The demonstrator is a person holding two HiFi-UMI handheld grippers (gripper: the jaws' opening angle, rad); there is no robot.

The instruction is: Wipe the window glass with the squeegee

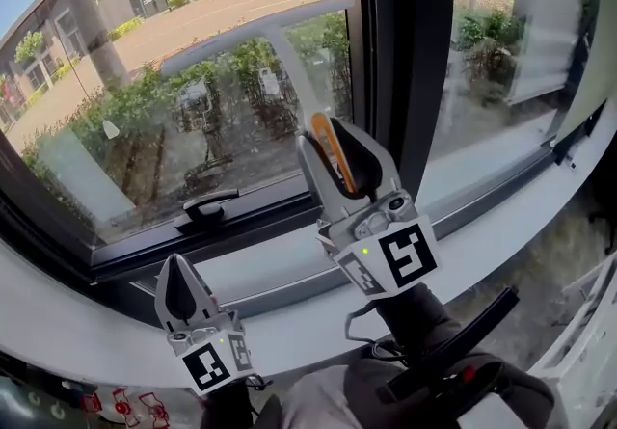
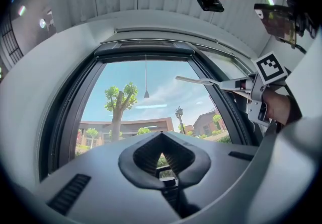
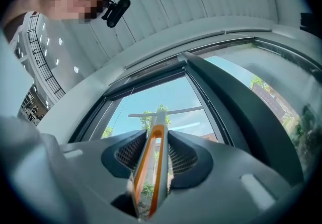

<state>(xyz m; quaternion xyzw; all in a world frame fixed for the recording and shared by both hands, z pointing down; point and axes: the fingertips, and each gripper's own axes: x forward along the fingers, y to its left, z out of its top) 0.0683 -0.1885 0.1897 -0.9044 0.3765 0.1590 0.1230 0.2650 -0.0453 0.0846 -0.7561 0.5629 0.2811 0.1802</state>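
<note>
Right claw (image 1: 335, 152) clamped on the squeegee (image 1: 260, 32) handle, blade high at the window glass (image 1: 145, 128), wiping stroke looks underway; left claw (image 1: 177, 268) closed, empty, low; next, a steady even pull downward

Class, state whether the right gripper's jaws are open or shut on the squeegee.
Shut. On the right gripper, both jaws press the orange-edged handle of the squeegee, with no gap showing.
</note>
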